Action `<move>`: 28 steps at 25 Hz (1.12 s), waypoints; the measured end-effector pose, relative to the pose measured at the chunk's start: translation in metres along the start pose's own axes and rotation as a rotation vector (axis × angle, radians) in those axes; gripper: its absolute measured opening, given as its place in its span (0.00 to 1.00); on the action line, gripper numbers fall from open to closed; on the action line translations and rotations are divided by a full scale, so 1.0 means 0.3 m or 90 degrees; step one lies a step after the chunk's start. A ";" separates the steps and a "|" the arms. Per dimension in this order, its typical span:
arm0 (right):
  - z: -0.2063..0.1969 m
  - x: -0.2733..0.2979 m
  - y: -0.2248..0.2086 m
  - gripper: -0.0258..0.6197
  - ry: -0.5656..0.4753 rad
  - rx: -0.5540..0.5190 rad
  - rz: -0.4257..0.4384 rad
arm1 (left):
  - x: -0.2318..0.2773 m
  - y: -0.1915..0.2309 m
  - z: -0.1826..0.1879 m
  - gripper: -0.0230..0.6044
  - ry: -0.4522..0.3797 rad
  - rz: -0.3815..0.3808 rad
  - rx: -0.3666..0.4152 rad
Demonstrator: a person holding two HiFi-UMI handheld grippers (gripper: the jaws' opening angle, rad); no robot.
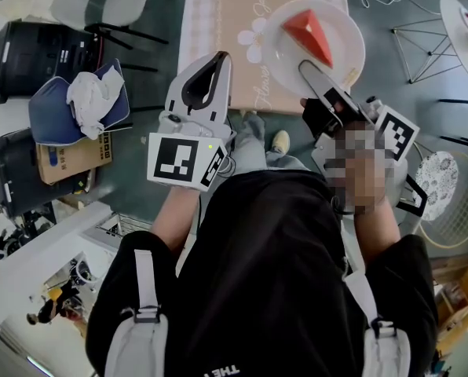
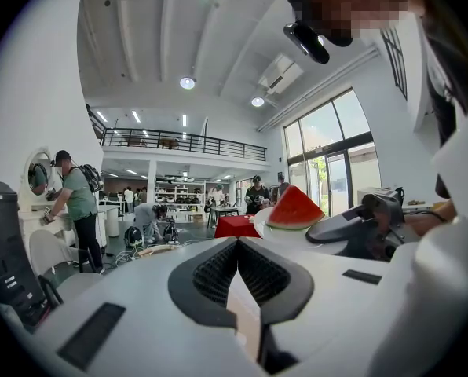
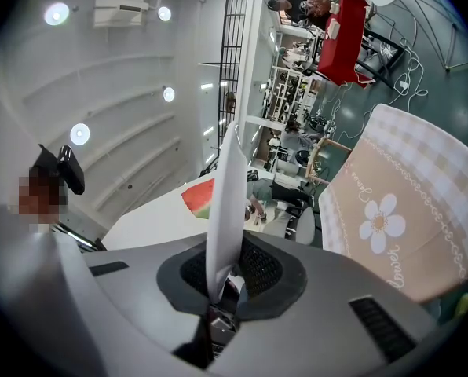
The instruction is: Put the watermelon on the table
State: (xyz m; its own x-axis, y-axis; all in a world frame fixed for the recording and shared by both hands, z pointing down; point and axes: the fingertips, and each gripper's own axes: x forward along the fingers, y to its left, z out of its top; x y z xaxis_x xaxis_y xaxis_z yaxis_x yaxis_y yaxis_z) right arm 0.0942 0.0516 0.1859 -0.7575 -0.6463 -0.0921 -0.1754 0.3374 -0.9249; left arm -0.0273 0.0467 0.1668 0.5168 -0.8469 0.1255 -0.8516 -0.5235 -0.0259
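While both forearms reach forward from the torso at about the same height, we note the left gripper pointing roughly level toward the table, its white jaws clenched tip to tip with nothing between them; the ribbed black pads leave only a narrow wedge of gap behind the tips. The right gripper is rolled onto its side, one jaw over and one under the rim of the plate, clamped on it.

The plate is smooth, white, round and thin-edged. The watermelon lies on it: a triangular wedge, red flesh, pale-green rind along one side. In the head view the plate sits over the table's near right corner. In the right gripper view the room shows between plate and tablecloth, so the two are apart.

The cloth is tan with a pale checked border and a white flower print. We read cursive "Flower" beside it; a second cursive word is too small for us to read surely.

Each gripper carries a cube with black-and-white square markers.
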 end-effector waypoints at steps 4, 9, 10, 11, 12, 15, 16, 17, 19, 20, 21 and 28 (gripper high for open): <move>-0.004 0.000 -0.007 0.09 0.001 0.002 0.003 | 0.008 -0.008 -0.007 0.05 -0.001 -0.007 0.004; -0.007 -0.016 -0.031 0.09 -0.007 0.009 0.010 | 0.018 -0.025 -0.032 0.05 0.002 -0.017 0.010; -0.003 -0.007 -0.034 0.09 -0.008 0.010 0.009 | 0.026 -0.016 -0.033 0.05 0.004 -0.019 0.009; 0.006 0.014 -0.037 0.09 -0.008 0.012 0.007 | 0.040 0.004 -0.032 0.05 0.007 -0.021 0.006; 0.020 0.046 -0.040 0.09 -0.007 0.014 0.002 | 0.060 0.033 -0.027 0.05 0.010 -0.023 0.001; 0.063 0.156 -0.053 0.09 0.000 0.018 -0.011 | 0.125 0.132 -0.006 0.05 0.015 -0.025 -0.011; 0.072 0.179 -0.056 0.09 0.000 0.021 -0.015 | 0.140 0.152 -0.001 0.05 0.016 -0.027 -0.013; 0.079 0.193 -0.059 0.09 0.000 0.023 -0.017 | 0.153 0.163 0.002 0.05 0.017 -0.030 -0.014; 0.093 0.208 -0.061 0.09 -0.002 0.026 -0.021 | 0.176 0.176 0.005 0.05 0.019 -0.036 -0.016; 0.099 0.215 -0.062 0.09 -0.003 0.026 -0.021 | 0.187 0.181 0.005 0.05 0.019 -0.038 -0.017; 0.105 0.224 -0.065 0.09 -0.003 0.026 -0.021 | 0.198 0.188 0.004 0.05 0.020 -0.040 -0.017; 0.149 0.298 -0.094 0.09 -0.005 0.029 -0.030 | 0.269 0.259 0.007 0.05 0.021 -0.047 -0.023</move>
State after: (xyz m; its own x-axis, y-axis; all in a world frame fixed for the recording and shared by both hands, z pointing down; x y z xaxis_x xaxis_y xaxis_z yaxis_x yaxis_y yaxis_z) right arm 0.0596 -0.0464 0.1874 -0.7444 -0.6658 -0.0514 -0.1816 0.2759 -0.9439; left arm -0.0514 -0.0626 0.1728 0.5751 -0.8027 0.1576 -0.8146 -0.5796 0.0206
